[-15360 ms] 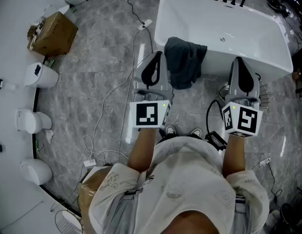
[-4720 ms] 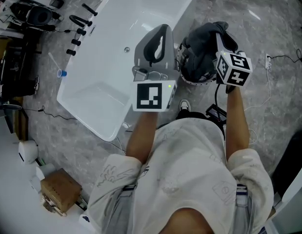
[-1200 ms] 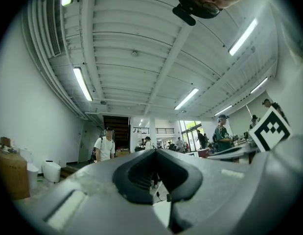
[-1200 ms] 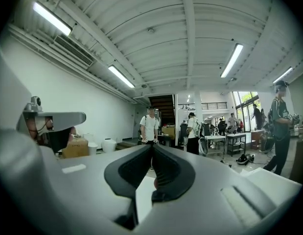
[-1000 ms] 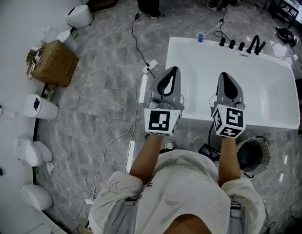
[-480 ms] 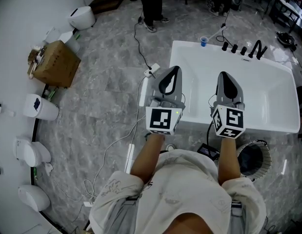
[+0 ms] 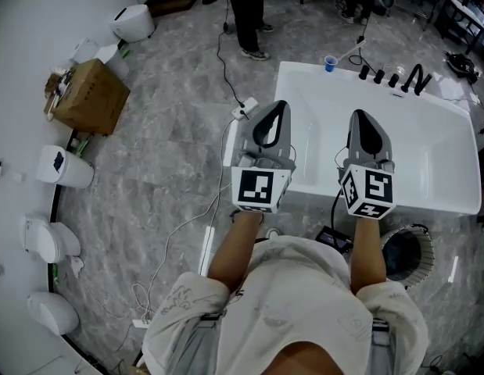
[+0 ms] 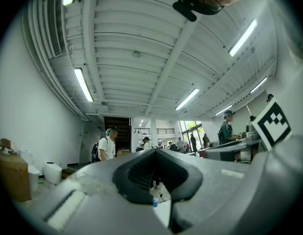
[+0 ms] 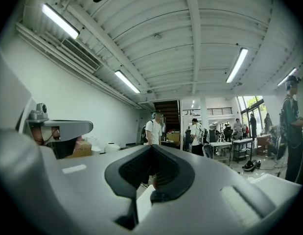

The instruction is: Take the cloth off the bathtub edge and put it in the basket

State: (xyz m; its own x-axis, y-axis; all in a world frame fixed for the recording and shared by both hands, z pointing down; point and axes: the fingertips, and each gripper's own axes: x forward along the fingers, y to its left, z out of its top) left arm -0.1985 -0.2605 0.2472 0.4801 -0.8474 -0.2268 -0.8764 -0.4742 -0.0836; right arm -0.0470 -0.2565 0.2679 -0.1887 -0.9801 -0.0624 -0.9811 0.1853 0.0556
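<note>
We wear a loose off-white T-shirt (image 7: 300,303) with faint line drawings printed on it and short sleeves (image 7: 188,287). Below it are pale grey trousers (image 7: 177,344). Our left gripper (image 7: 276,106) and right gripper (image 7: 359,116) match. Each is a smooth light-grey shell that tapers to a point, its jaws lined with ribbed black pads (image 8: 139,174) around a dark teardrop-shaped hollow. Behind each shell sits a white marker cube (image 7: 256,191) bearing black square patterns.

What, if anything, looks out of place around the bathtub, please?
Nothing is spilled or damaged. A small blue cup sits on the bathtub rim near the black taps, and a white plug lies with loose cables on the floor beside it.
</note>
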